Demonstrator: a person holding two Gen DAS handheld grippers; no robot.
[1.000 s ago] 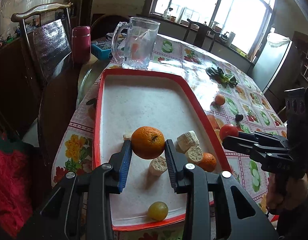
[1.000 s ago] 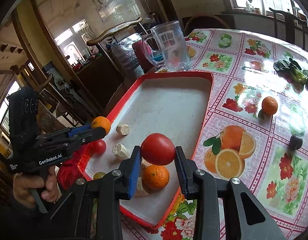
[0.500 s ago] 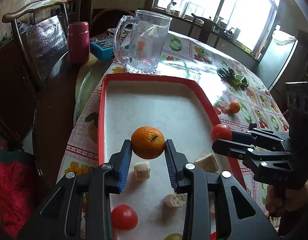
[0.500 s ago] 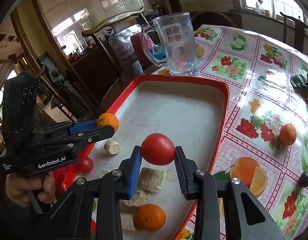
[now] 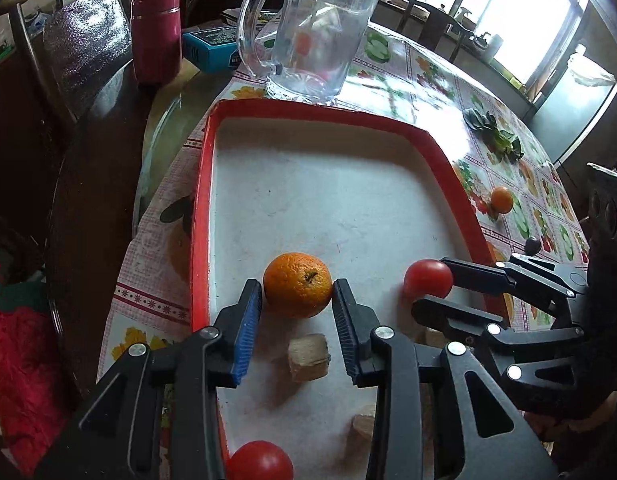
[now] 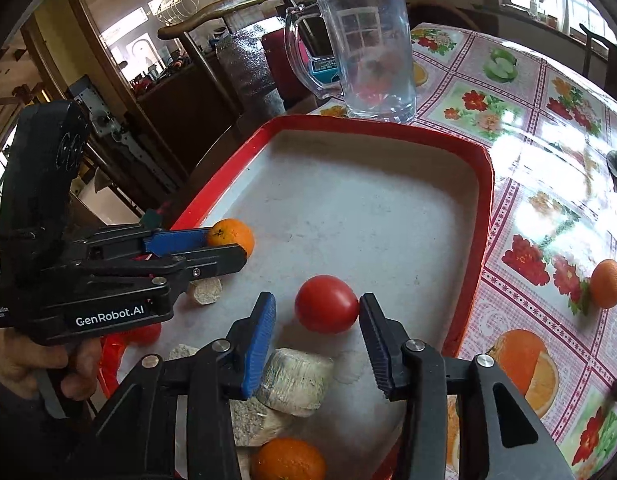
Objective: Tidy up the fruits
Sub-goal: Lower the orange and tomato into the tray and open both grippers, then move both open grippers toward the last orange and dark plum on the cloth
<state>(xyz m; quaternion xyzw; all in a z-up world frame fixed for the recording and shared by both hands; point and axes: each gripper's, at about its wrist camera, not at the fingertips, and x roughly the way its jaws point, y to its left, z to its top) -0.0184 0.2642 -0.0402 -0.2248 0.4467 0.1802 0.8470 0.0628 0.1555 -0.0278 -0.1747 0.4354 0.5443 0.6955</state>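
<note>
Now both jaws have just been opening (orange (image 5: 297,290) and tomato (image 6: 326,303) released).

Bright window (image 5: 520,12) daylight glares off the tablecloth (image 6: 548,152); fisheye-warped edges.

Each fisheye camera rides its claw, tilted steeply down and close over the red-rimmed white rectangular tray (image 5: 199,216) (image 6: 474,240). Both share that tray, the clear glass handled mug (image 5: 312,28) (image 6: 368,48) behind it, and each other's claw.
</note>
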